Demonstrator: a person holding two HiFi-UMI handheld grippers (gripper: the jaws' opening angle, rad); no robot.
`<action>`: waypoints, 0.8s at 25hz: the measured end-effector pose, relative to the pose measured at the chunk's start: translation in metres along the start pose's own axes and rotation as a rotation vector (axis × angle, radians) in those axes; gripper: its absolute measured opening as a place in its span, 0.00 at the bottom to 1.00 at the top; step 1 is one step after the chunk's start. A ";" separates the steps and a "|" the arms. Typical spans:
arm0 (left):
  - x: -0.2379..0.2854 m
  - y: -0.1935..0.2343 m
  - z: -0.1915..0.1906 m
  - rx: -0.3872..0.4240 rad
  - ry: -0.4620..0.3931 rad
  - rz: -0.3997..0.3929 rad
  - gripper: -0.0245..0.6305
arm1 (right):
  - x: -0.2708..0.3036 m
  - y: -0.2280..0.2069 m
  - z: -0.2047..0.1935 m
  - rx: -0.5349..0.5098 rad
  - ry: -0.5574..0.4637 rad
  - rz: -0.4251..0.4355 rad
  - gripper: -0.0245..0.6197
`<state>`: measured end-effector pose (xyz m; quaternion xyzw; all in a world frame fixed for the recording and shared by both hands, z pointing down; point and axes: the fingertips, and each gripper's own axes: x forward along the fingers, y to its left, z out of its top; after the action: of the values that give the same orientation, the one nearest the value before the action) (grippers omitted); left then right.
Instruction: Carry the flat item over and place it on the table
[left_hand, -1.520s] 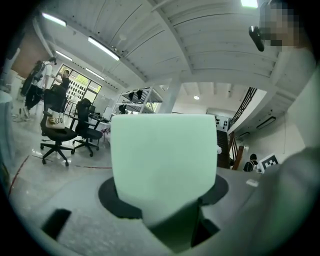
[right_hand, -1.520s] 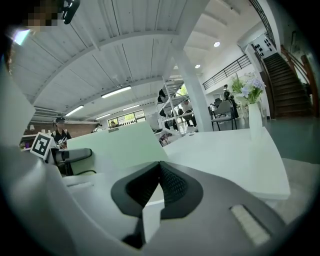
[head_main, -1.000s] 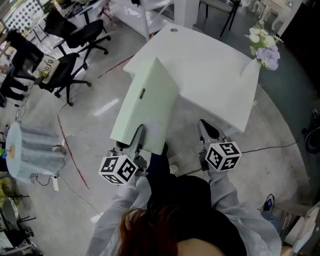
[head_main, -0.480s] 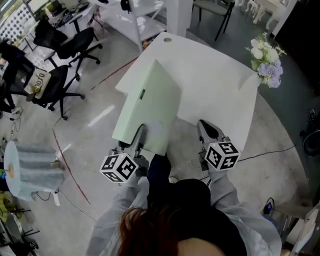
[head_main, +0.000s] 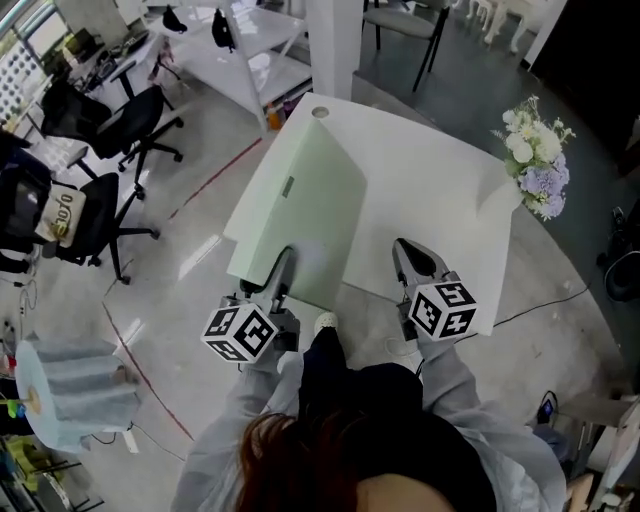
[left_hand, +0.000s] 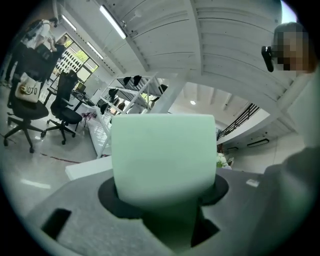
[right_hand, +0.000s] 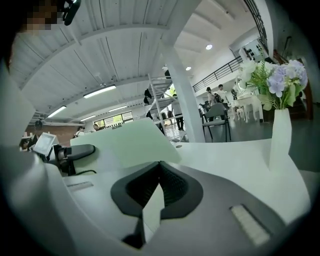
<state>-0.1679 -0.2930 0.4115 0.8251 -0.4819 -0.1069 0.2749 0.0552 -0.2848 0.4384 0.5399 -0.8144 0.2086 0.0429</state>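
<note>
Left gripper (head_main: 280, 268) clamps green panel (head_main: 300, 215) by its near edge, poising it over table (head_main: 440, 200) for placement; right gripper (head_main: 412, 258) closed, seemingly empty.

Matt pale-green board (head_main: 300, 210), glossy floor (head_main: 195, 255)

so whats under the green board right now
The green board, held in the left gripper, covers the left edge of the white table and some floor. Whatever lies on the covered strip is hidden.
</note>
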 end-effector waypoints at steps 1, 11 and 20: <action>0.010 0.003 0.003 0.002 0.008 -0.007 0.44 | 0.007 -0.003 0.003 0.004 -0.002 -0.008 0.05; 0.083 0.034 0.022 -0.043 0.050 -0.096 0.44 | 0.058 -0.023 0.025 0.019 -0.026 -0.082 0.05; 0.142 0.052 0.013 -0.264 0.091 -0.182 0.44 | 0.066 -0.041 0.022 0.069 -0.032 -0.169 0.05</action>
<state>-0.1391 -0.4382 0.4426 0.8260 -0.3740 -0.1563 0.3917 0.0680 -0.3638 0.4493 0.6111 -0.7589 0.2232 0.0287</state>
